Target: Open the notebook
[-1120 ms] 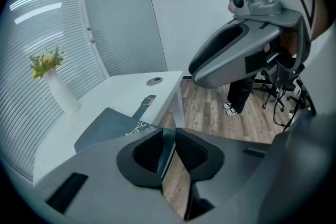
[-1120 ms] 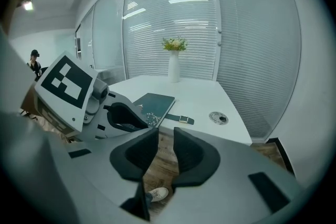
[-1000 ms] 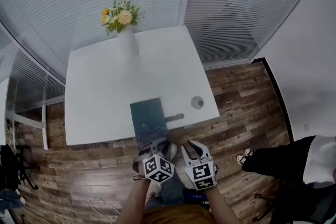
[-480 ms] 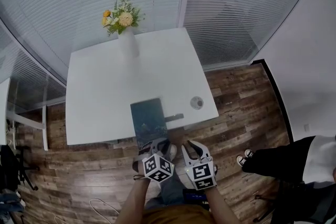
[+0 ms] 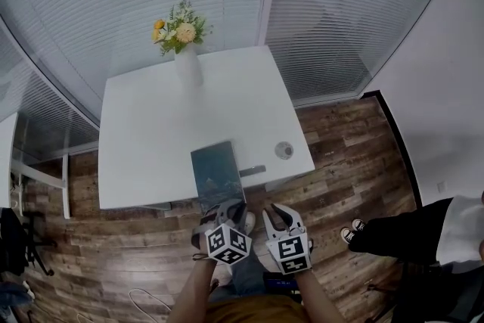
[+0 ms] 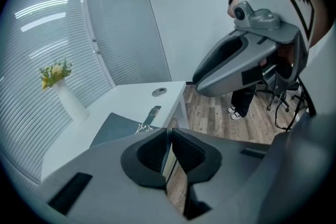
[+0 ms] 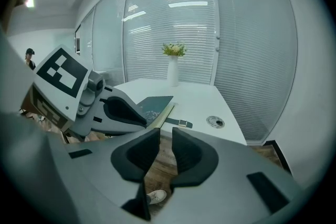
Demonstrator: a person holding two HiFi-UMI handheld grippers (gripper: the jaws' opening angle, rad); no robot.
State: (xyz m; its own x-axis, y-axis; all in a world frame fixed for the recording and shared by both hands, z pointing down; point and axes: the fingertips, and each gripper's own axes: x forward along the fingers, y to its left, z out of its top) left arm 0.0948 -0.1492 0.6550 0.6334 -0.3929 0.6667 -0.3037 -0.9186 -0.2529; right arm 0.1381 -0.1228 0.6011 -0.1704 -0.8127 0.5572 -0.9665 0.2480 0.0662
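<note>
Left tongs (image 5: 229, 209) and right tongs (image 5: 281, 214) hover empty, both closing to narrow gaps. Closed notebook (image 5: 217, 174) lies at the worktop's (image 5: 151, 132) 6 o'clock edge; likely light with a stiff cover, best lifted at its 3 o'clock edge

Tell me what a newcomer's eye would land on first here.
A vase of yellow flowers stands at the far edge of the white table. A dark notebook lies closed at the near edge, its strap pointing right. Just short of it hover the left gripper and right gripper, jaws closing, nothing between them.
</note>
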